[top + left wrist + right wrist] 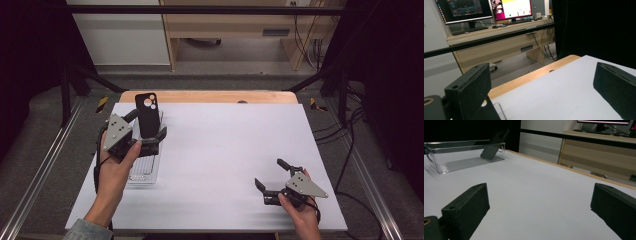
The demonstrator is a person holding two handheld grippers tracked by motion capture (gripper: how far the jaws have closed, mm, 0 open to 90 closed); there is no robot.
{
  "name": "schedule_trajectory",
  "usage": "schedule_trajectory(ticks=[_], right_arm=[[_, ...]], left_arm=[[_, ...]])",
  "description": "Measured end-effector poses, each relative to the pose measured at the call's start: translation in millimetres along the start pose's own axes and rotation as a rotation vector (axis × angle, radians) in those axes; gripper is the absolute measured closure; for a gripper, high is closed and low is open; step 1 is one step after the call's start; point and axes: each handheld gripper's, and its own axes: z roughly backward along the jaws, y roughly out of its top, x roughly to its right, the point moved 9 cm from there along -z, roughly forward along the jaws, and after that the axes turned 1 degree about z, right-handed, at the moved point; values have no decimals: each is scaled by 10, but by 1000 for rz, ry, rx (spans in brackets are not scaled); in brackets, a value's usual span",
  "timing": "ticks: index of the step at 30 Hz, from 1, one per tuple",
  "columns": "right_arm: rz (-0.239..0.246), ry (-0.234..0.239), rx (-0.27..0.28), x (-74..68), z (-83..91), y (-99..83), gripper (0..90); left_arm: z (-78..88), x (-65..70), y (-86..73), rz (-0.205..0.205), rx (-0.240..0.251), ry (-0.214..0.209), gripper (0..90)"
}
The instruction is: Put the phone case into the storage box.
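Nearest the high view's camera, the right gripper (267,176) rests low on the white table (225,150) at its near right, jaws spread wide with nothing between them. At the left side, the left gripper (149,126) is also open, its jaws standing either side of the black phone case (148,114) without visibly clamping it. That case leans upright against the far end of the clear plastic tray (145,172), with its lower edge resting on the tray floor.

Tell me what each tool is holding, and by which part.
Nothing. The left tool and right tool are open; the phone case leans in the clear bin.
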Motion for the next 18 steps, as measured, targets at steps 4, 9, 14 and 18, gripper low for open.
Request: schedule_trajectory(ticks=[4,9,14,18], right_arm=[[1,1,-1,-2,-2,-1,22],[3,4,-3,-7,-6,-6,22],[4,4,-4,-9,-7,-8,22],[4,4,-5,-9,-7,-9,23]], left_arm=[[87,-11,-32,2,0,3,13],[185,-42,-33,0,21,16,13],[254,-52,-77,6,30,25,13],[290,-36,-131,9,32,27,13]])
